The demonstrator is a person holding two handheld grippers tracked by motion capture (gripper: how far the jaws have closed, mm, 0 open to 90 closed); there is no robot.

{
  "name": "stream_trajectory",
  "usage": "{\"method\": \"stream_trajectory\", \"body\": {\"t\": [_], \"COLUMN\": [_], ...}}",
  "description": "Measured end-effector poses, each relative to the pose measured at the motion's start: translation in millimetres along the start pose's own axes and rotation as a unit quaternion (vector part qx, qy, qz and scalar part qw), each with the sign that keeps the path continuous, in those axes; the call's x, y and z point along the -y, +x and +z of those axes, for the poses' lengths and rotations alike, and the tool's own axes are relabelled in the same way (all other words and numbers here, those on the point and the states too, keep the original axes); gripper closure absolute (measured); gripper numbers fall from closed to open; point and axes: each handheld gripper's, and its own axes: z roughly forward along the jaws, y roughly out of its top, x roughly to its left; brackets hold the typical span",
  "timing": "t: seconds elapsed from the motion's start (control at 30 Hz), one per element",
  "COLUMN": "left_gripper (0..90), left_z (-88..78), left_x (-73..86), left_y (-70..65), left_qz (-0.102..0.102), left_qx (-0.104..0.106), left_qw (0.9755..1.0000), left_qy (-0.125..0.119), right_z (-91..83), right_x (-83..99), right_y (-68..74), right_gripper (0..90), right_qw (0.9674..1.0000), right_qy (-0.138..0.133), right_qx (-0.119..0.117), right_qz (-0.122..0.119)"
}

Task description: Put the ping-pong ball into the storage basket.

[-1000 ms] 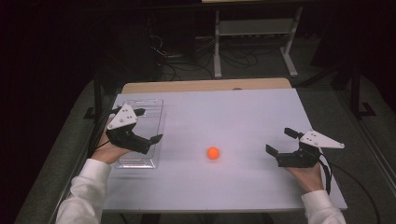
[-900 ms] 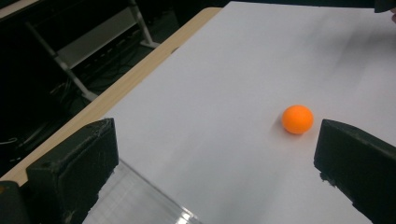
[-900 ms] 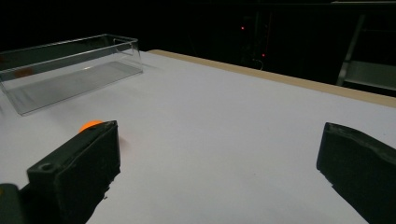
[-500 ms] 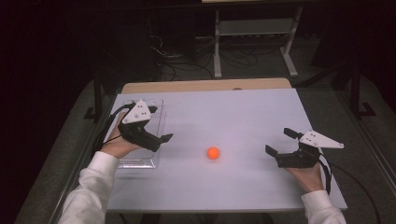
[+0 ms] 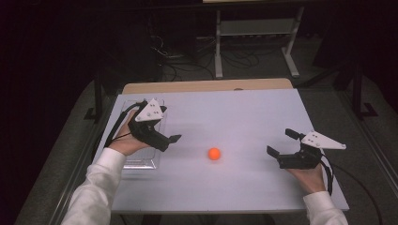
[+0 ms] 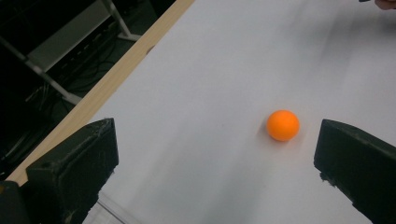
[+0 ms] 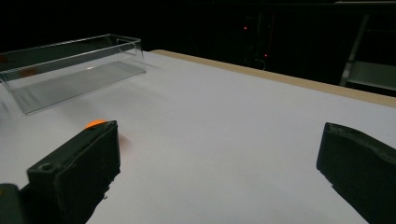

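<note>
Between the wide-apart jaws of the right tongs [image 7: 219, 172] lies white table [image 7: 224, 140]; an orange ball [image 7: 95, 123] peeks over one jaw, clear box [image 7: 70, 70] beyond.

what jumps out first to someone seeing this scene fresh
The small orange ball stands out, alone near the middle of the pale table. The left gripper hangs above the table with open jaws pointed toward the ball, while the right gripper sits open at the right side. A clear plastic box lies along the table's left edge.

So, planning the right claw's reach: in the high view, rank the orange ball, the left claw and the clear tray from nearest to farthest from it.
From the right claw:
1. Orange ball, mid-table, to its left.
2. Left claw, beyond the ball.
3. Clear tray, at the far left edge.
</note>
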Motion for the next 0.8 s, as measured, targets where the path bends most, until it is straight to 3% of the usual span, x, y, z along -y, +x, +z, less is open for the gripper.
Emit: {"method": "stream_trajectory", "body": {"t": [0.8], "left_gripper": [0.0], "left_z": [30.0], "left_x": [-17.3], "left_y": [-4.5], "left_qz": [0.026], "left_qx": [0.030], "left_qw": [0.9988], "left_qy": [0.029], "right_z": [-3.4], "right_x": [-0.2], "right_y": [-2.4], "right_gripper": [0.0], "right_qw": [1.0000], "right_qy": [-0.007], "right_qx": [0.001], "right_qz": [0.003]}}
